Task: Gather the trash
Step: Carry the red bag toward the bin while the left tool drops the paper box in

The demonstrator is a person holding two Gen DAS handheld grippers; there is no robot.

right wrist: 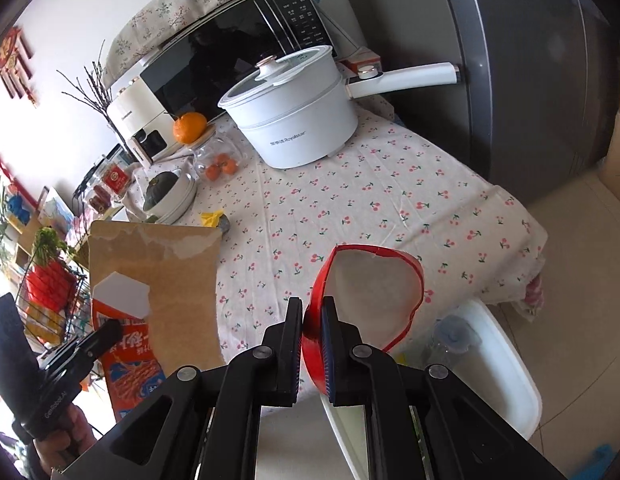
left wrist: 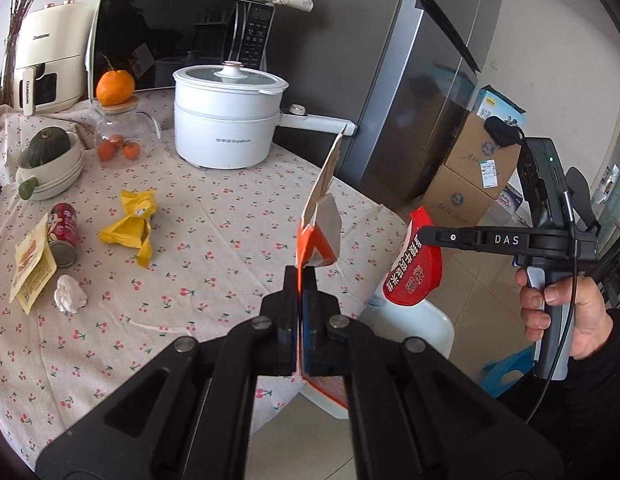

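When viewed from the left wrist, left tongs (left wrist: 304,276) pressed narrow on one torn orange carton (left wrist: 315,240), pinched at its lower edge, standing upright just past the fingertips above the near rim of the counter (left wrist: 230,208). To the right, off the counter: right tongs (left wrist: 427,235) clamped on the rim of one red paper cup (left wrist: 413,272), hanging over one white bin (left wrist: 409,328) on the floor. Lying on the cherry-print cloth, well apart from both tongs: one crumpled yellow wrapper (left wrist: 130,224), one red can (left wrist: 64,236) on its side, one flat yellow sachet (left wrist: 32,264) touching the can, one white tissue ball (left wrist: 70,294) just beside the sachet. Further back: one white pot (left wrist: 228,120) with lid, one glass jar (left wrist: 124,136) topped by one orange (left wrist: 114,88), one bowl (left wrist: 50,176) holding a green squash. Beside the fridge, two stacked cardboard boxes (left wrist: 473,176). When viewed from the right wrist, right tongs (right wrist: 311,320) shut on the red paper cup (right wrist: 373,296), one finger inside the rim and one outside, mouth of the cup turned toward the camera. Directly below and to the right, the white bin (right wrist: 493,360), with one clear bottle (right wrist: 449,340) inside. At left, the orange carton (right wrist: 150,288) upright in the left tongs (right wrist: 108,330), near the cup but apart from it. Beyond, the white pot (right wrist: 294,120) on the counter (right wrist: 389,200).
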